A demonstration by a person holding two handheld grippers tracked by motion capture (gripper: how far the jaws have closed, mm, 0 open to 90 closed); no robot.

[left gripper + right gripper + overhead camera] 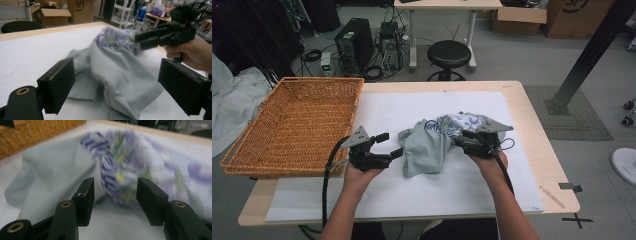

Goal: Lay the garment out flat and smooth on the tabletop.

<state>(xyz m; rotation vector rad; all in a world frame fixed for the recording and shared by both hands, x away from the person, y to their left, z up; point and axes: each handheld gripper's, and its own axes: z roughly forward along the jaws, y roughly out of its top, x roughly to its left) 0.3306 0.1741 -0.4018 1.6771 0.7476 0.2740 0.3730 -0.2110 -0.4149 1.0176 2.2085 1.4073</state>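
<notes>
Both grippers, left (pixel 388 145) and right (pixel 460 138), were held open and empty beside the crumpled shirt (pixel 432 145), itself lying right of the basket (pixel 292 120), so too thin a fold might be pinched and slip free.

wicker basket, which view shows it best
The high view: the whole wicker basket sits at the table's left edge, with rim and woven floor visible, left of the crumpled shirt. The right gripper view catches a blurred corner of it at top left. The left gripper view looks away from it.
</notes>
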